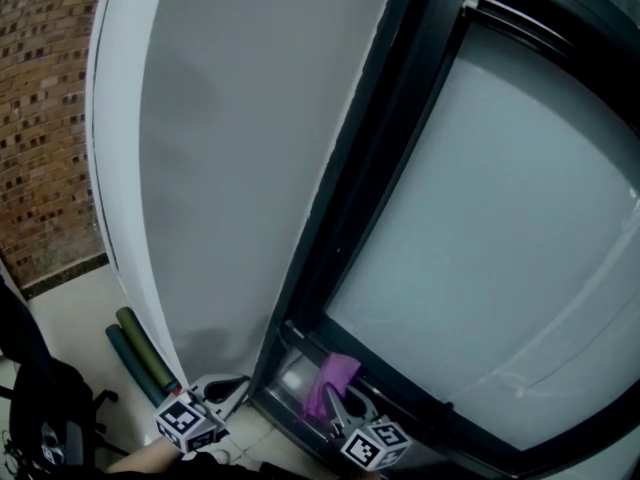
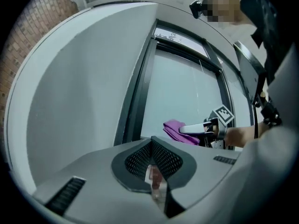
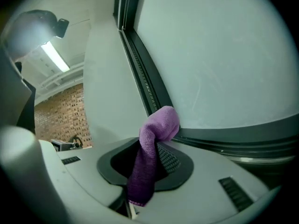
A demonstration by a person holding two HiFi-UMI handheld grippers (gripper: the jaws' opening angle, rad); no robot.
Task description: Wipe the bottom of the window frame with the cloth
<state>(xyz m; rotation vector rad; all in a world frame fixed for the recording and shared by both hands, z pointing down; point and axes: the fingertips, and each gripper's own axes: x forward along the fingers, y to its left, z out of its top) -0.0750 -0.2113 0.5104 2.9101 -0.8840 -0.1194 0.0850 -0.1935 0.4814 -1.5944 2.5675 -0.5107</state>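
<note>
Cloth hangs pinched in my right gripper, its folded end just ahead of the jaws, beside the window frame bottom. My left gripper is pressed together on nothing.

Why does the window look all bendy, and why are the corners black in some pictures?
Head view: the wide lens bows the dark window frame into a curve. Left gripper view: black corners ring a round picture. Right gripper view: the same round edge; the purple cloth looks sharp, and a ceiling lamp glares.
</note>
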